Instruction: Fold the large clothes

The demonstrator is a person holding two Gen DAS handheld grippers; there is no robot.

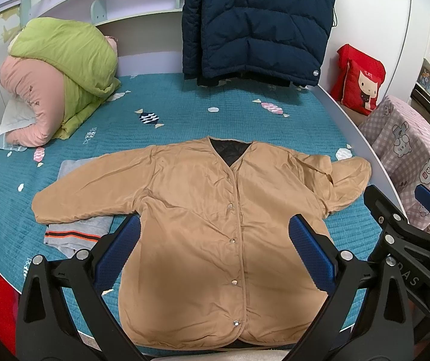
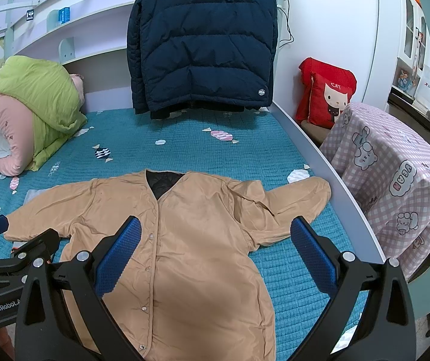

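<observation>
A bed (image 1: 185,114) with a teal quilted cover carries everything here. At its far left a green and pink duvet (image 1: 64,69) is bundled against the wall, and a navy puffer jacket (image 1: 257,27) hangs down over the head end. The tan jacket (image 1: 203,228) lies flat, front up, in the near half of the bed, snapped shut down the middle, its black lining showing at the V neck. Its left sleeve stretches out flat across a folded grey garment (image 1: 76,234) with orange stripes; its right sleeve is creased and bent near the bed's right edge. Beside the bed stand a pink checked cloth-covered piece (image 2: 395,174) and a red cat cushion (image 2: 329,93).

The left claw (image 1: 215,240) hovers over the jacket's lower body, blue pads spread wide, gripping nothing. The right claw (image 2: 216,245) hangs over the jacket's right side, likewise wide open and empty, the two side by side.
</observation>
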